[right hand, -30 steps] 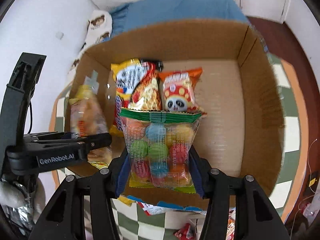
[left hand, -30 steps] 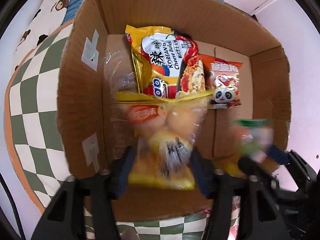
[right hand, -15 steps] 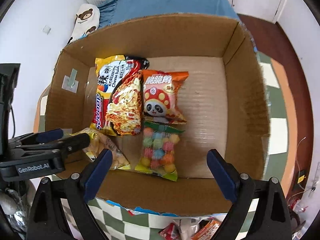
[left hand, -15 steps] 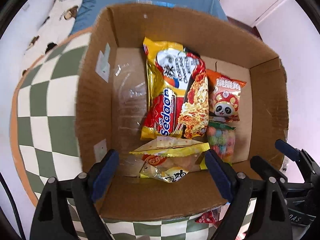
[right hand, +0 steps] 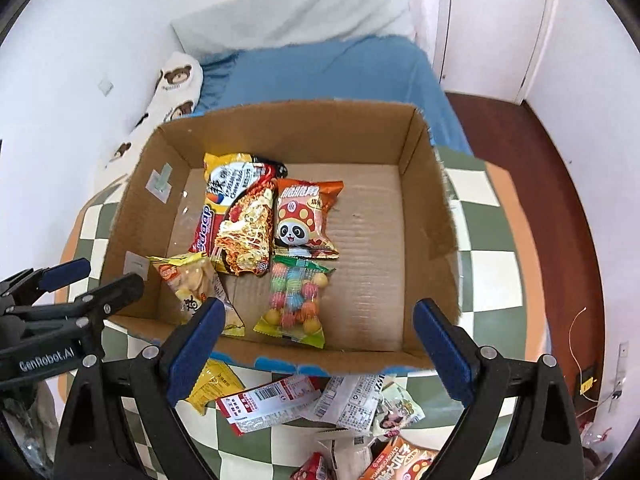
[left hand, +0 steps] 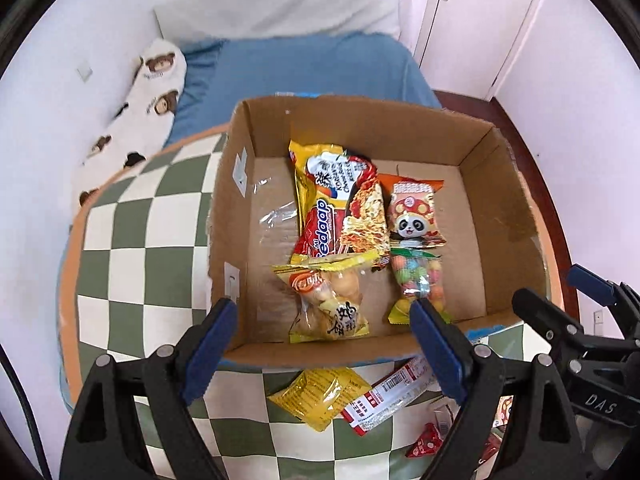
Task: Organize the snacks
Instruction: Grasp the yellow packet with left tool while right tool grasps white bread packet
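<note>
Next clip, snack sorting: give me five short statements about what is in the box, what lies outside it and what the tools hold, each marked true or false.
1. The box holds four packets. True.
2. The candy bag sits directly in front of the panda packet. True.
3. The right tool grips the candy bag. False: it is open and empty, and the bag lies on the box floor.
4. The noodle packet lies outside the box. False: it lies inside, left of the panda packet.
5. More packets lie on the checkered cloth in front of the box. True.
6. The left tool holds a yellow packet. False: it is open with nothing between its pads.
</note>
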